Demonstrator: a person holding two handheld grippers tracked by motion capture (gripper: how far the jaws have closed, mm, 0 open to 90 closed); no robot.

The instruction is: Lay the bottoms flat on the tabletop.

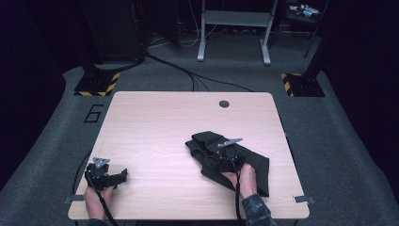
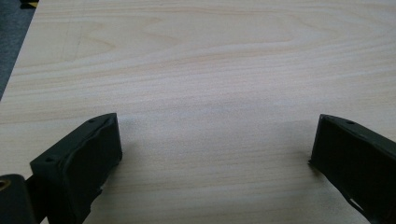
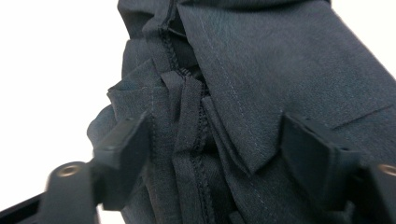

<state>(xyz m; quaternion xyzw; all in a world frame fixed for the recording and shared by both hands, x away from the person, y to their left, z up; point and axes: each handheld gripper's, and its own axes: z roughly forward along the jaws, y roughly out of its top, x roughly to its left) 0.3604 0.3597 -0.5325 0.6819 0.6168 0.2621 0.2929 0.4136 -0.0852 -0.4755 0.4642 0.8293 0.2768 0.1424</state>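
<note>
A: Where is the dark garment sitting right now?

B: It is lying bunched at the lower right of the high view, on the table, with the right tool pressing down into the middle of it. In the right gripper view the jaws are standing wide, straddling a ridge of stacked folds with stitched seams, and nothing is pinched yet.

A: So what is worrying you?

B: The folds are piling several layers deep between those jaws. If the tool is closing here, it is probably catching the whole bundle instead of one edge, and lifting would be dragging the garment as a lump rather than spreading it.

A: And the other side?

B: The left tool is resting at the lower left of the high view, well apart from the cloth, jaws wide over bare wood in the left gripper view. With nothing anchoring the fabric, any pull from the right is likely sliding the whole piece toward the near table edge, where one corner is already lying close.
</note>
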